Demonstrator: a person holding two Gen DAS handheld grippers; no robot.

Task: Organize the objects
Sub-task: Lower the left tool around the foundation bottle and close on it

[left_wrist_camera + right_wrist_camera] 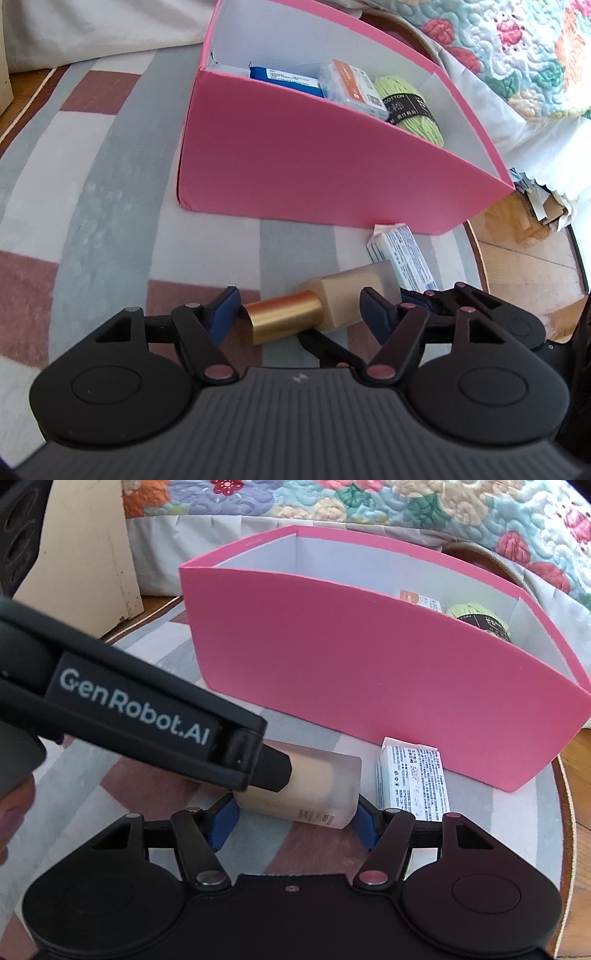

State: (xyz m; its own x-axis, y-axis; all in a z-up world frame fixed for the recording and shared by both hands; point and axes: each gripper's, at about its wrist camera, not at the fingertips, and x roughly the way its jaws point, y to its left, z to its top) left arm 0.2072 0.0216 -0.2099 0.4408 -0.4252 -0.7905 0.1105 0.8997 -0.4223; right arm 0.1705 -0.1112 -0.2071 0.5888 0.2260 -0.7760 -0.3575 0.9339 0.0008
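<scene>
A frosted beige bottle [354, 295] with a gold cap [284, 319] lies on the striped rug. My left gripper [299, 314] is open with its blue pads on either side of the cap end. My right gripper [295, 821] is open around the bottle's body [317, 794]; its pads look close to the bottle's sides. The left gripper's black body [140, 716] crosses the right wrist view and hides the cap. A white printed packet [402, 258] lies beside the bottle, also in the right wrist view [410, 779]. The pink box [314, 166] stands behind.
The pink box [369, 672] holds a blue pack [284, 79], an orange-labelled pack [351, 86] and a green yarn skein [413, 107]. A quilted bed cover [517, 55] hangs at the back right. Wooden floor [524, 251] lies beyond the rug's edge. A cream furniture piece [85, 554] stands at left.
</scene>
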